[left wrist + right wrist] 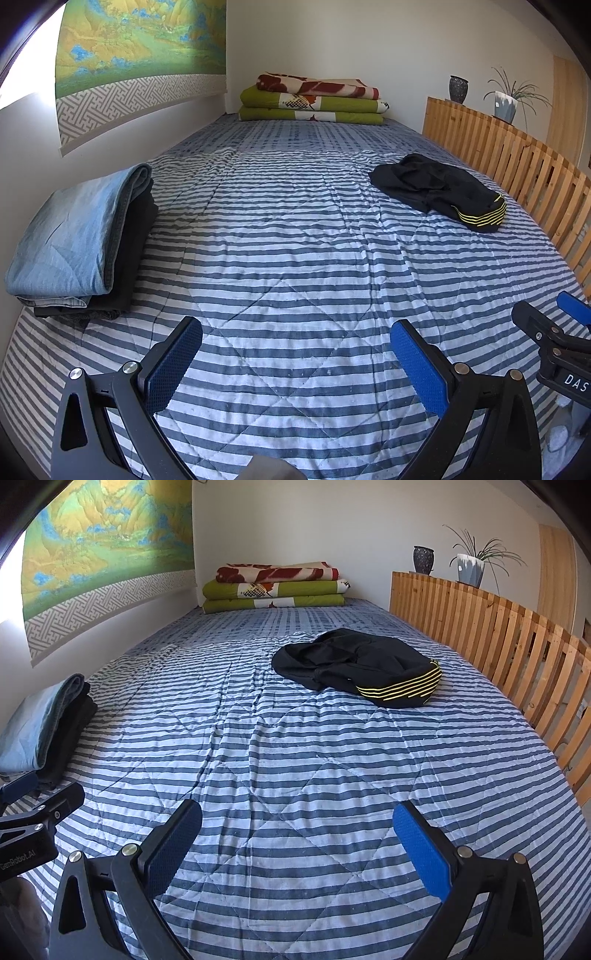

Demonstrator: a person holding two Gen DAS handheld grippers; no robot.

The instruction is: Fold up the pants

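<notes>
Black pants point(439, 190) point(354, 664) with yellow-striped waistband lie crumpled on the striped bed, far right. My left gripper point(295, 350) hovers open over the near part of the bed, nothing between its blue pads. My right gripper point(297, 832) is open too, beside the left one, and empty. Both are well short of the pants. In the left wrist view the right gripper point(554, 332) shows at the right edge; the left gripper point(33, 812) shows at the left edge of the right wrist view.
A stack of folded clothes, light blue on black point(81, 240) point(40, 727), rests at the bed's left edge by the wall. Folded blankets point(314, 101) point(277, 587) lie at the far end. A wooden slat rail point(517, 166) point(517, 653) runs along the right side.
</notes>
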